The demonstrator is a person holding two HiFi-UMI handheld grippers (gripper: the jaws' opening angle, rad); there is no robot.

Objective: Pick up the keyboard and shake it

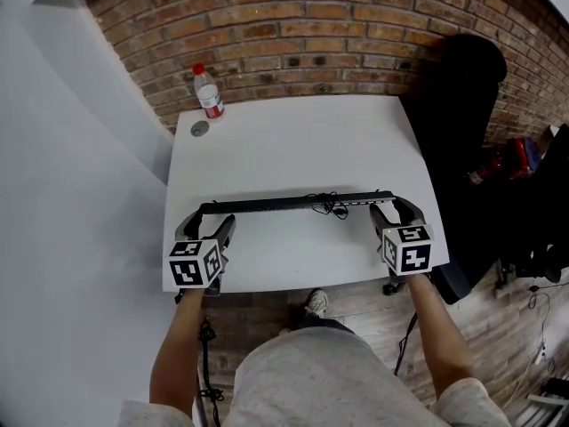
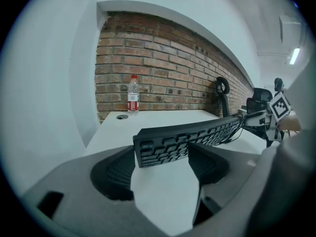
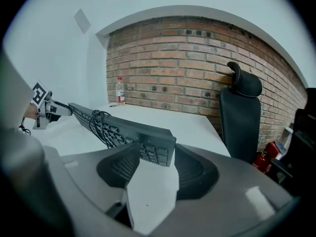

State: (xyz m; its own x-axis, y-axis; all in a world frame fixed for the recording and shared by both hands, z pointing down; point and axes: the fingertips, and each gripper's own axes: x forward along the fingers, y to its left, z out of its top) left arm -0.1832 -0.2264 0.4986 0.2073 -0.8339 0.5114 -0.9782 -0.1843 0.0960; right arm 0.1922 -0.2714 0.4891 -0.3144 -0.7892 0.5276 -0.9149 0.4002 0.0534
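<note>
The keyboard is tilted on edge just above the table, its long axis running left to right. The left gripper clamps its left end and the right gripper its right end, both equally near.

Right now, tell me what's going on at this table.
A person holds a gripper in each hand. The left gripper grips the left end of a black keyboard, the right gripper the right end. The keyboard is tipped on edge, apparently lifted just clear of the white table, its cable bunched near the middle. A water bottle stands at the table's far corner.
</note>
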